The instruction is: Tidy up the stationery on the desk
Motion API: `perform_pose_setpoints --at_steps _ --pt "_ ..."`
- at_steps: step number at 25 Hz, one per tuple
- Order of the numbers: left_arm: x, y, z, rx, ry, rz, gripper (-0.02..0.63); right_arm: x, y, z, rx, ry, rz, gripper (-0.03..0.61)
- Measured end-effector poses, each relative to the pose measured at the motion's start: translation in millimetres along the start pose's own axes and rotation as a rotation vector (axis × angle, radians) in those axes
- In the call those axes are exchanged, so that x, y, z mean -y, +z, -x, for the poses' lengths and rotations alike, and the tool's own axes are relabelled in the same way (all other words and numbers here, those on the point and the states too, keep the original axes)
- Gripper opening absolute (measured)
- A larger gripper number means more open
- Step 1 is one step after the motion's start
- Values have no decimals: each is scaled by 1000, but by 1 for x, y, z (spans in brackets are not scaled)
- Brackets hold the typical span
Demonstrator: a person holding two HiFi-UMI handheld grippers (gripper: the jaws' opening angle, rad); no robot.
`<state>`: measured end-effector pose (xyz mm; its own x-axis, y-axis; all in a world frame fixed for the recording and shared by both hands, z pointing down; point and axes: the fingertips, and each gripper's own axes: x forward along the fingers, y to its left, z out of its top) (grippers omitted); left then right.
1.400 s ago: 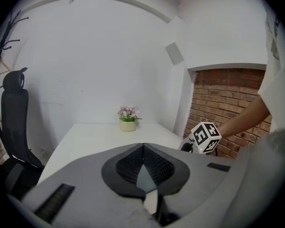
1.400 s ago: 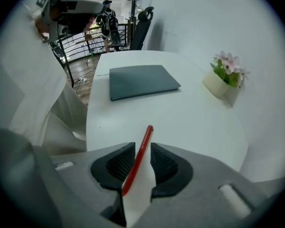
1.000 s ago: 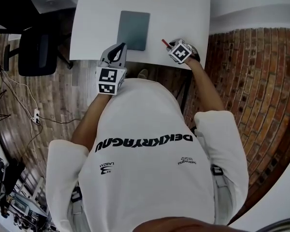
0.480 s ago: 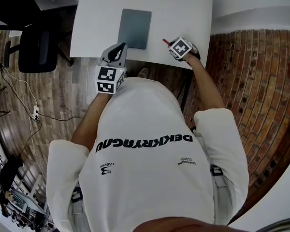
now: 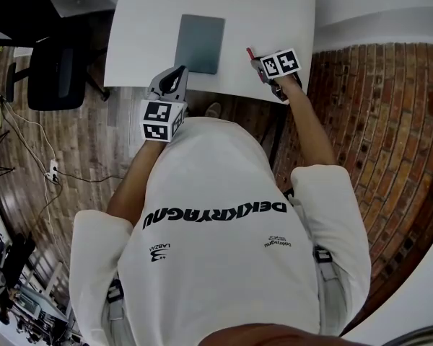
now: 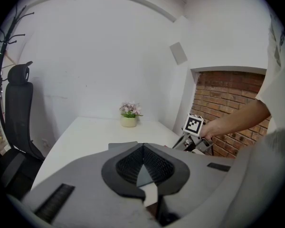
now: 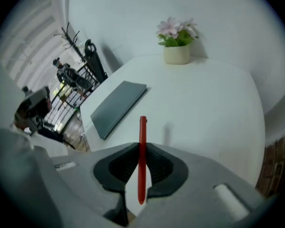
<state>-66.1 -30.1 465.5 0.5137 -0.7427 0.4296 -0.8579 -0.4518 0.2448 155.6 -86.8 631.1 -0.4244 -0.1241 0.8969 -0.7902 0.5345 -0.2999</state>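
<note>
A red pen (image 7: 142, 160) stands pinched between the pads of my right gripper (image 7: 142, 146), whose jaws have just been closing on it. The pen (image 5: 249, 52) is held off the white desk (image 5: 144, 27) near its front right corner, with its tip poking out past my right gripper (image 5: 257, 60). A dark grey notebook (image 5: 200, 43) lies flat in the middle of the desk; the right gripper view shows the notebook (image 7: 116, 107) to the left. My left gripper (image 5: 180, 71) hovers at the desk's front edge by the notebook's near corner. The left gripper (image 6: 143, 147) is shut and empty.
A small potted flower (image 7: 176, 46) stands at the desk's far edge, against the white wall. A black office chair (image 5: 54, 74) sits left of the desk on the wooden floor. A brick wall (image 5: 375, 121) runs along the right side.
The right gripper has closed on the red pen, rolled over and lifted it off the desk. The left gripper has stayed where it was.
</note>
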Motion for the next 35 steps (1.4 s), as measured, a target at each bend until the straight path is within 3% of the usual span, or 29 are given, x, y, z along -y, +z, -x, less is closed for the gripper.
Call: perform_pose_setpoints --at_steps 5,12,30,35 --pt "-1 3 4 14 9 -10 -2 -6 26 17 156 71 -270 49" --pt "-2 3 5 11 10 -16 -2 -13 53 11 263 102 -476 49" --pt "-12 1 -2 -8 28 -11 -2 -20 86 -45 241 114 -655 49" --pt "-18 -3 -2 -18 35 -1 -2 -23 85 -64 209 98 -638 51"
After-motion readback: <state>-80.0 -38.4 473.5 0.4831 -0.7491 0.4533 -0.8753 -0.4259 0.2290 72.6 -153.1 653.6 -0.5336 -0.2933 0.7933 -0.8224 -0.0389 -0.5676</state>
